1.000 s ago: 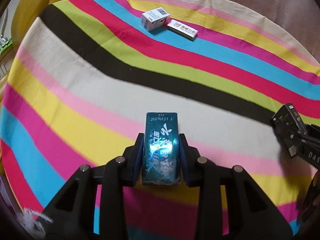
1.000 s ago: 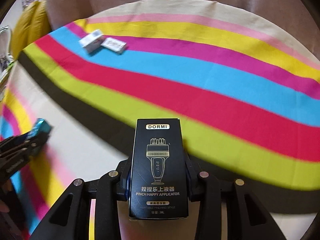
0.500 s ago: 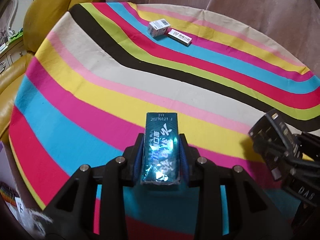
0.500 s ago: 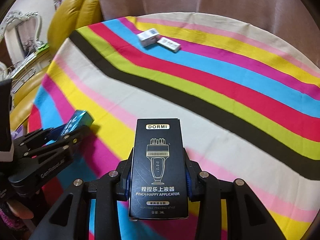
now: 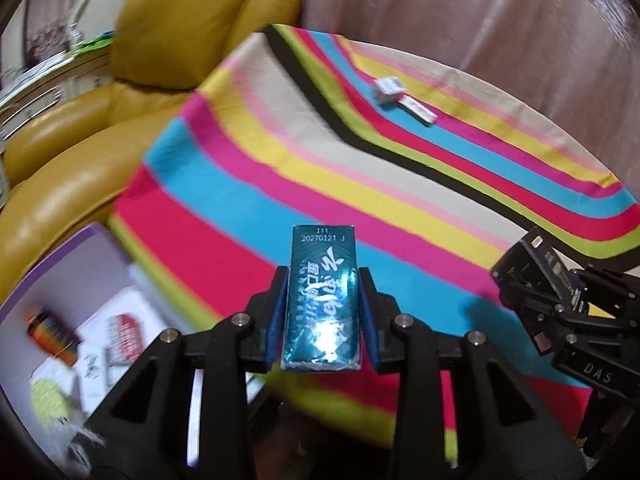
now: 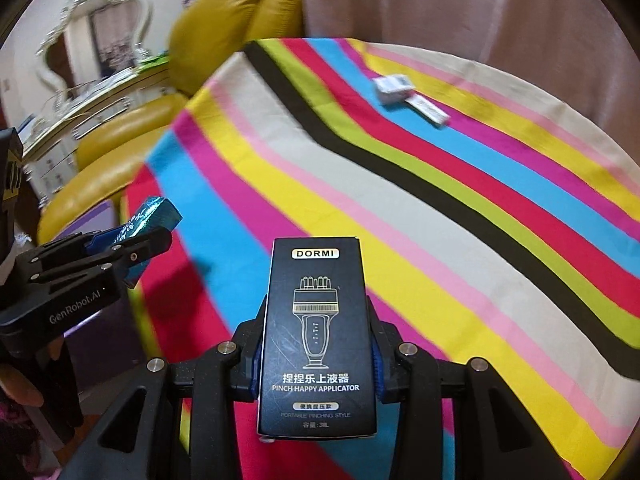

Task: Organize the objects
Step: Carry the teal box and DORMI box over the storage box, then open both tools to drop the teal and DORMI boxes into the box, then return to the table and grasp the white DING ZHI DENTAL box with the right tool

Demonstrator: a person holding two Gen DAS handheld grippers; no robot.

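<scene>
Teal box (image 5: 323, 296) clamped between left gripper (image 5: 323, 300) pads, black DORMI box (image 6: 317, 336) pinched in right gripper (image 6: 317, 360), both above near striped tablecloth (image 6: 460, 248), two white boxes (image 6: 394, 88) far off.

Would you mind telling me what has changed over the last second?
Both claws have swung toward the table's left edge, where a purple box of items and a yellow sofa now show. Unchanged: the left claw stays shut on the teal box, the right claw on the black DORMI box; the two white boxes lie unmoved.
</scene>
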